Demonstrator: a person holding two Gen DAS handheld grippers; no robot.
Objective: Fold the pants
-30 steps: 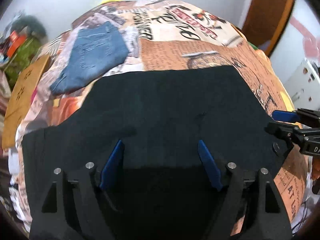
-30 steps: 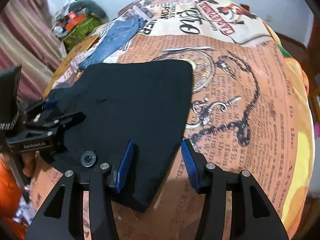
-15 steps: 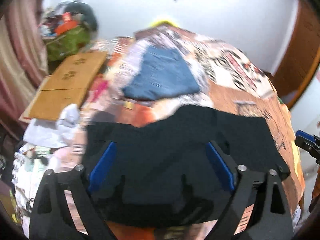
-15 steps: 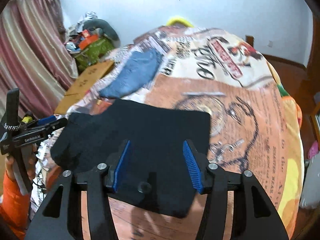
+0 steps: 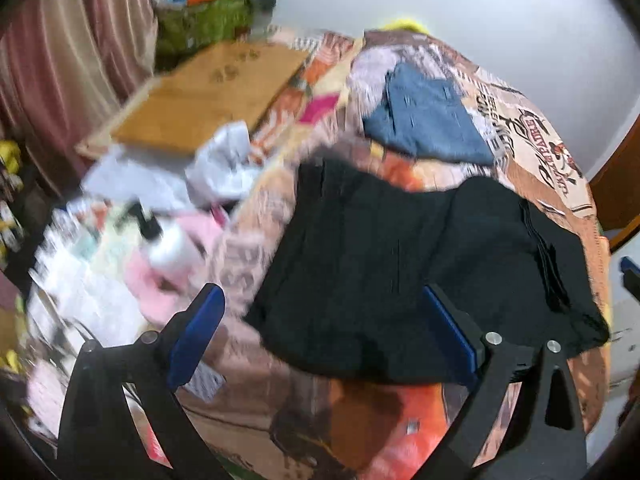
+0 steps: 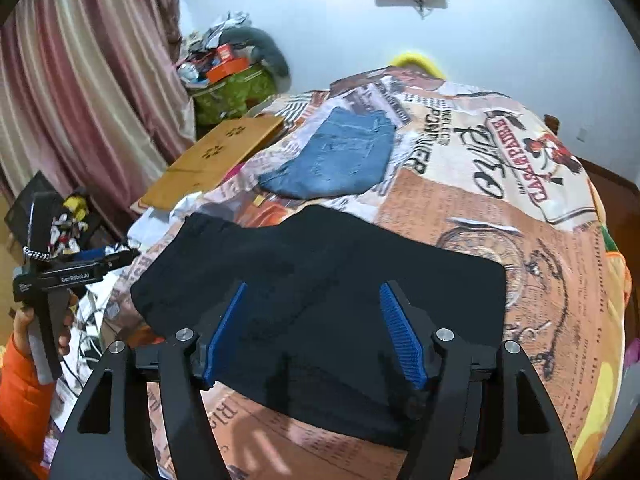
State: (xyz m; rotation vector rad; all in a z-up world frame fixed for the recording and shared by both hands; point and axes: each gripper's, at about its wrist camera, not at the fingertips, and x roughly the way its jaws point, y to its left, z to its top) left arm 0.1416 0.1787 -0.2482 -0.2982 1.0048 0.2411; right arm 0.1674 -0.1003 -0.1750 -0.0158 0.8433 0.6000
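Presently, left wrist view: left gripper [image 5: 324, 332] with jaws spread wide, having just been opening, nothing between the pads; it hangs above the near left edge of the black pants [image 5: 400, 272]. Pants lie folded into a compact dark block on the printed bedspread [image 5: 532, 148], a stack of layered edges showing on the right side. Folded blue jeans [image 5: 428, 120] sit farther back, apart from the pants. View is blurred; floor clutter at left is not legible

Right wrist view: right gripper [image 6: 316, 332] with jaws parted, having just been opening, empty, poised over the near middle of the pants [image 6: 320, 280]. The person's hand [image 6: 44, 320], in an orange sleeve, holds the left gripper [image 6: 100, 258] off the bed's left side, clear of the cloth

Step in hand, judged: release after a fold, both tools free. Next move calls for either a final fold or setting the bundle beside the jeans; which one cannot be told
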